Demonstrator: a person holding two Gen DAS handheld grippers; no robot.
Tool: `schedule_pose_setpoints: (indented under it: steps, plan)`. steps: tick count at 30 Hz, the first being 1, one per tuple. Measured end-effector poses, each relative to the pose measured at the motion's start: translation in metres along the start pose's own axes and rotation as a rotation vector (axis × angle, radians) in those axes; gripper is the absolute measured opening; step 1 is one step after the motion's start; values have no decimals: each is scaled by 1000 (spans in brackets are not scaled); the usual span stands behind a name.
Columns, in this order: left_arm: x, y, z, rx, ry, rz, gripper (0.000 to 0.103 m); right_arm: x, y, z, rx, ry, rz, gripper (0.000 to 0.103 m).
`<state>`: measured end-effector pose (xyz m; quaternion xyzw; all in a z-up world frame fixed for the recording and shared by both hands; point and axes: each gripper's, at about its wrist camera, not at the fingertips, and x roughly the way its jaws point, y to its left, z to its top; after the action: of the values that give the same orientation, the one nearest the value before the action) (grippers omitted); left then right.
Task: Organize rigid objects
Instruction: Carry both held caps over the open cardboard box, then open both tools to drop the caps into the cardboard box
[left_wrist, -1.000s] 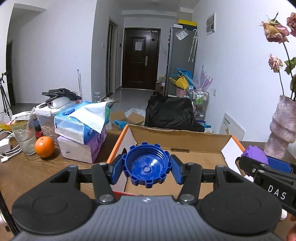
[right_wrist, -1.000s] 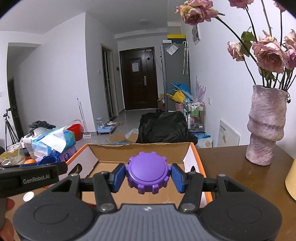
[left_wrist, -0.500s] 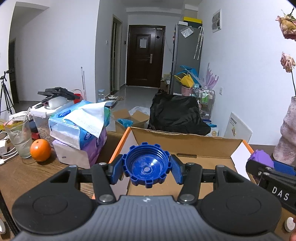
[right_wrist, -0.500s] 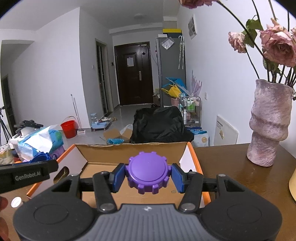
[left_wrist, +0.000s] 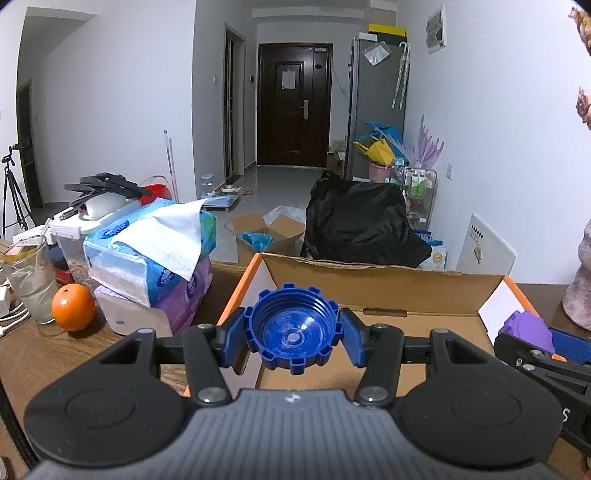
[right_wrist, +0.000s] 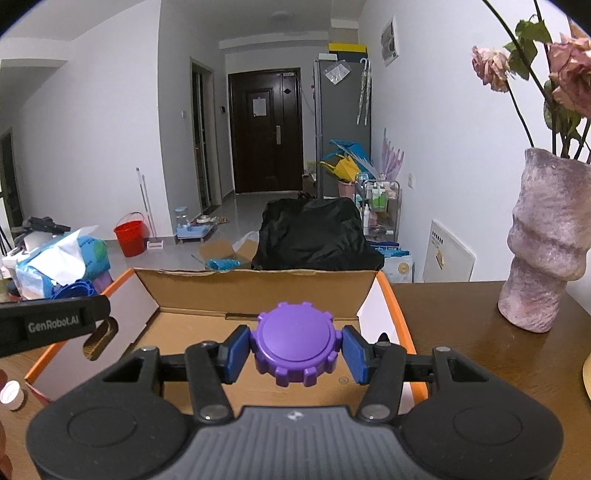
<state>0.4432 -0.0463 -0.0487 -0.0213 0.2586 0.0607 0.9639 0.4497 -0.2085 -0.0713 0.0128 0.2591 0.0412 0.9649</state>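
Both hands have drifted forward over the last second, so the cardboard box (left_wrist: 384, 291) fills more of each view now and the vase (right_wrist: 546, 243) has slid toward the right edge of the left view. The box sits open on the wooden counter (right_wrist: 491, 354), flaps up, with bare cardboard on the floor showing beyond both tongs. The left tongs (left_wrist: 291, 332) are clamped on the blue cap (left_wrist: 291, 330), a pad pressing each side, right between the tips and over the box's near left corner. Its hollow threaded side faces back at the camera, so its axis runs pretty much along the fingers. The right tongs (right_wrist: 295, 349) grip the purple cap (right_wrist: 295, 343) the same way, one pad on each side, hanging over the box's open middle. That one shows its flat closed top to the camera, notched rim all round. Off to the left on the counter there's a tissue pack (left_wrist: 147, 251), and an orange (left_wrist: 73, 307) just beside a glass (left_wrist: 27, 280).
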Motion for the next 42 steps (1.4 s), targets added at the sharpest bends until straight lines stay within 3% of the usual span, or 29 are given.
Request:
schedule_pose_setpoints:
  steps: [13,28,29,30,32,34,35,38,42]
  plan:
    - [33,-3,-10,29,87,-12,55,17,-2,-8,9,41,-7,53]
    - [41,-6,-17,49,107,-26,56,24,-5,-12,18,56,-2,54]
    - [40,-7,-18,51,103,-21,59,25,-6,-12,21,61,-2,53]
    - [40,-6,-17,53,101,-13,69,25,-7,-12,23,63,-5,53]
    - [39,-6,-17,53,92,10,85,27,-10,-10,28,71,-14,63]
    - [38,-5,-16,51,80,32,93,27,-13,-11,44,76,-27,93]
    - [38,-4,-16,47,79,36,102,26,-14,-10,53,71,-36,96]
    - [37,-1,-15,33,76,49,103,27,-19,-10,72,74,-38,102]
    - [38,2,-15,19,84,57,103,29,-21,-11,83,85,-43,103]
